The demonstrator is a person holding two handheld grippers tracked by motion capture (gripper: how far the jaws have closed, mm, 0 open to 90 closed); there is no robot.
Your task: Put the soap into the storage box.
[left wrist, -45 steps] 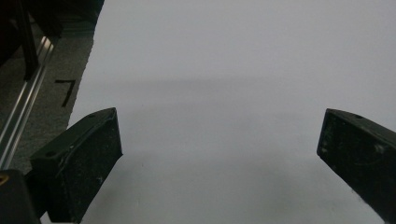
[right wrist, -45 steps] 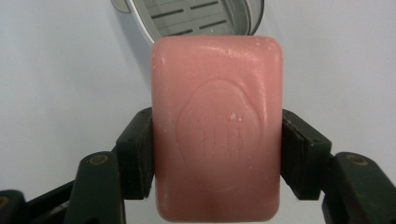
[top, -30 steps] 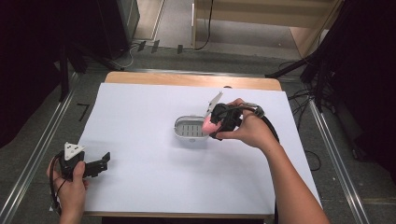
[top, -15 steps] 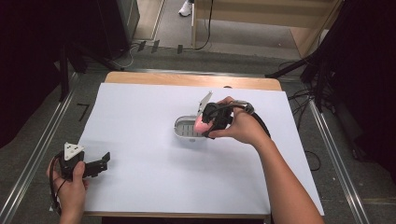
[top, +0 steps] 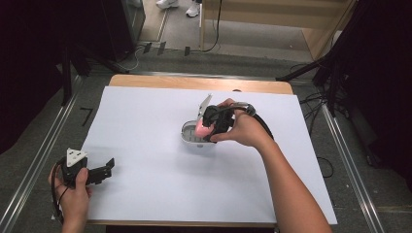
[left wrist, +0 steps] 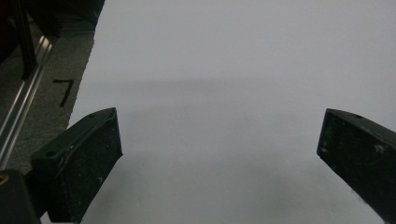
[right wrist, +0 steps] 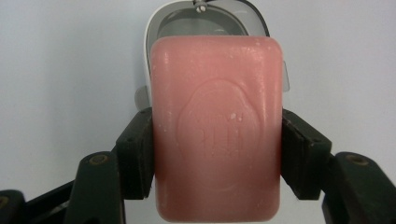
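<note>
A counter (top: 145, 145) covered in white paper fills the high view. Near its middle sits a small oval white dish (top: 190, 138) with a hinged lid (top: 205, 103) standing open behind it. The person's right forearm reaches in from the lower right, hand (top: 245, 130) wrapped round the right tongs (top: 206, 128), which point down and left at the dish. In the right gripper view these tongs pinch a pink soap (right wrist: 217, 126) by its long sides, just over the dish's mouth; whether the soap already touches the dish is hard to tell. To seat it well, I judge the soap should be lowered level and centred between the rims, clear of the lid, before the grip is loosened. The left tongs (top: 97, 171) rest at the counter's near left corner, spread wide and holding nothing, left hand (top: 73, 191) low beside them
</note>
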